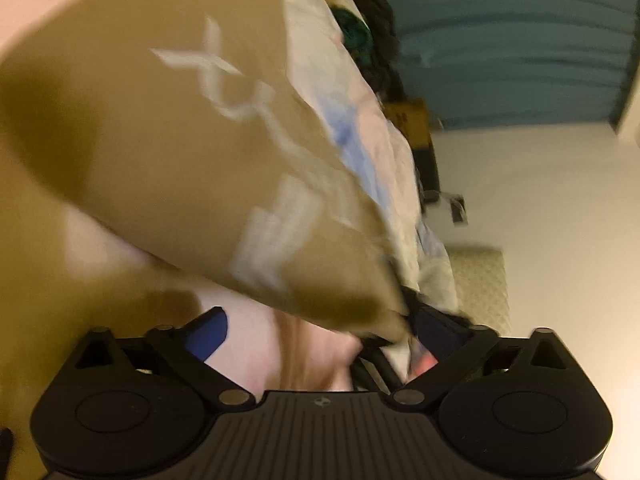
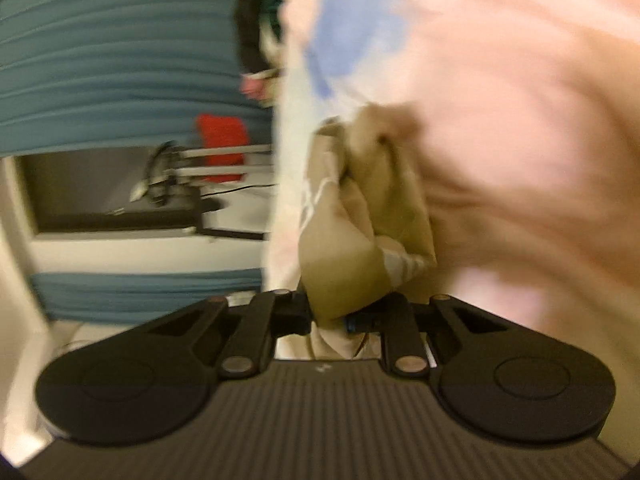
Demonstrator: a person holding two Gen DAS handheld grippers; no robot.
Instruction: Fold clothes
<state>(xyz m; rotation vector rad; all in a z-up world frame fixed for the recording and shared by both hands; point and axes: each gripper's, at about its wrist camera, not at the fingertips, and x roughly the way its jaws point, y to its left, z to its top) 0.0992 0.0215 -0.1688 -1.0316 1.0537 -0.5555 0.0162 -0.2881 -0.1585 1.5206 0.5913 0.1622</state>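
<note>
Fingers of the left gripper [image 1: 316, 334] are spread wide, and nothing is pinched between them. One tan shirt [image 1: 192, 148] with white print is hung above, its lower edge close to the right finger. Pale bedding [image 1: 360, 128] is seen behind. One bunched shirt corner [image 2: 360, 240] is squeezed tight by the right gripper [image 2: 332, 316].

A teal curtain [image 1: 520, 40] with soft folds hangs against a cream wall [image 1: 560, 220]; warm light tints everything. In the right wrist view the same teal curtain [image 2: 120, 48] frames a dark recess [image 2: 100, 188] holding 2 metal bars [image 2: 224, 160] and something red [image 2: 222, 140] (too blurred to identify).
</note>
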